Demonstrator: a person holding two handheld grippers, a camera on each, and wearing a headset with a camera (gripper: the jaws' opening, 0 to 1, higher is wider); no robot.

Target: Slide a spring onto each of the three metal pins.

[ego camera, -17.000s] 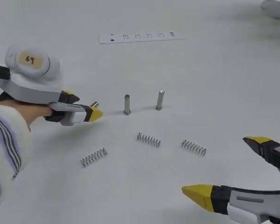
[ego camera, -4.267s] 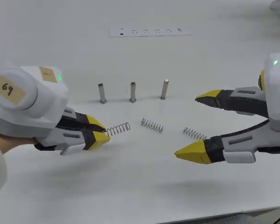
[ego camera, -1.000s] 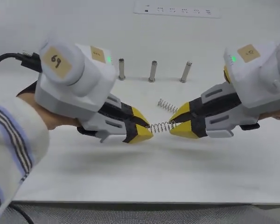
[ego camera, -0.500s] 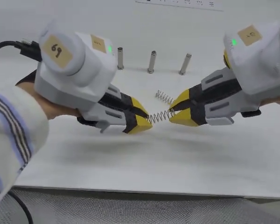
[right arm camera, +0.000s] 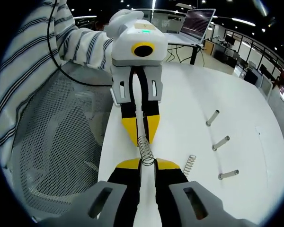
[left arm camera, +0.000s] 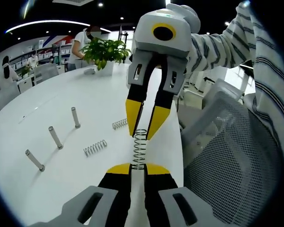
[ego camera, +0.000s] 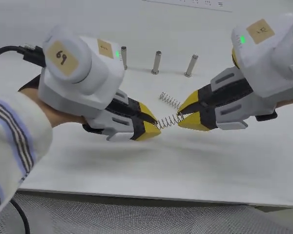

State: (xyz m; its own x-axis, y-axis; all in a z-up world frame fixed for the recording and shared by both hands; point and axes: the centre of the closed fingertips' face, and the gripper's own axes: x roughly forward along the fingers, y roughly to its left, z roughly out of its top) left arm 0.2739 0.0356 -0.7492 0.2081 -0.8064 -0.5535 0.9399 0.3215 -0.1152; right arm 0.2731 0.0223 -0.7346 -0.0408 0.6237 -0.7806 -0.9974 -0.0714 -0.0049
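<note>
One spring (ego camera: 167, 121) hangs clear of the tabletop (ego camera: 136, 165), spanning both tools.
The left hand-held gripper (ego camera: 154, 127) is clenched on its nine o'clock end, and the right hand-held gripper (ego camera: 184, 114) pinches its three o'clock end. Three pins (ego camera: 157, 62) stand upright toward twelve o'clock. Best: free one end without stretching the coil, then line its bore up with a pin.

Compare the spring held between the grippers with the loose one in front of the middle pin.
The held spring hangs off the table; the loose spring lies flat on it. The held spring is pinched at both ends, by the left gripper and the right gripper; the loose spring is untouched. Both are bare metal coils of like build, and neither is on a pin.
</note>
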